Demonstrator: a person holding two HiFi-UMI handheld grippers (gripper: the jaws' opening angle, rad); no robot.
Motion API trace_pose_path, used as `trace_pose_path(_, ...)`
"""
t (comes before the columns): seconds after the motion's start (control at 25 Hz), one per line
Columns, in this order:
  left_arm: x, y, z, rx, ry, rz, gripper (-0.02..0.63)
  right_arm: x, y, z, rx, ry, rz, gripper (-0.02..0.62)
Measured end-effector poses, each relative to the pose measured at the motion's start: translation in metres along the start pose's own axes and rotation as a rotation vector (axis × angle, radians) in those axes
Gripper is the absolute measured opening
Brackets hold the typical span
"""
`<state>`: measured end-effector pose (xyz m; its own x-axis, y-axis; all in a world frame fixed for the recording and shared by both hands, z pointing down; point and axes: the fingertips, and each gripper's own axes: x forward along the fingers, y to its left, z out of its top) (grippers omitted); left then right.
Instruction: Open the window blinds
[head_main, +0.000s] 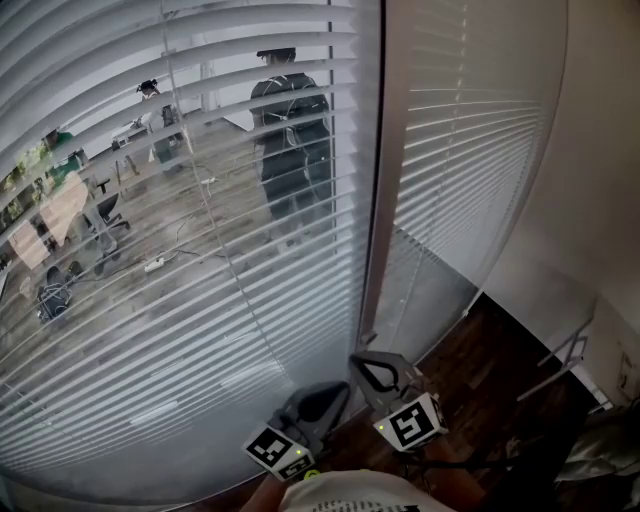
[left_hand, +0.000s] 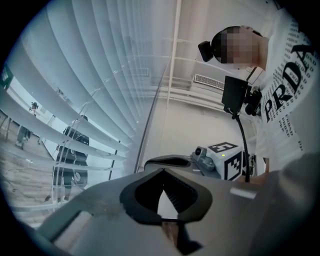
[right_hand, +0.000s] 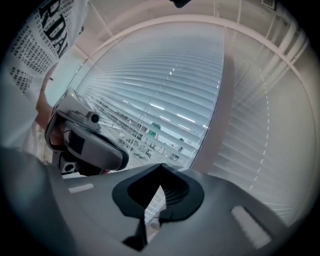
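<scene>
A dark wooden floor (head_main: 490, 370) meets a plain pale wall (head_main: 600, 150). The window blinds (head_main: 200, 300), thin glossy white horizontal slats, hang straight ahead, split by a pinkish upright frame (head_main: 376, 200). Just below them, the left gripper (head_main: 335, 390) and the right gripper (head_main: 372, 360) each have jaws together, with nothing between them.

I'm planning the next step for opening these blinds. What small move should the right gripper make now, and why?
Probably open the right gripper first. Its jaws are shut with nothing visibly held, low beside the window frame. The right blind has its slats closed, while the left blind already lets the view through. Shut jaws can grasp nothing.
</scene>
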<state>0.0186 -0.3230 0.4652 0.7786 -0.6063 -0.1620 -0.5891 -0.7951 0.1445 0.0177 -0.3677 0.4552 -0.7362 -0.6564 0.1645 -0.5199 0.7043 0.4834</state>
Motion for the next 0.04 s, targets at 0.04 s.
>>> trace_pose_path(0.04, -0.0003, 0.0014, 0.0008, 0.0, 0.0, -0.001, -0.009, 0.0016, -0.0001, 0.0006, 0.0, 0.001, 0.001, 0.008)
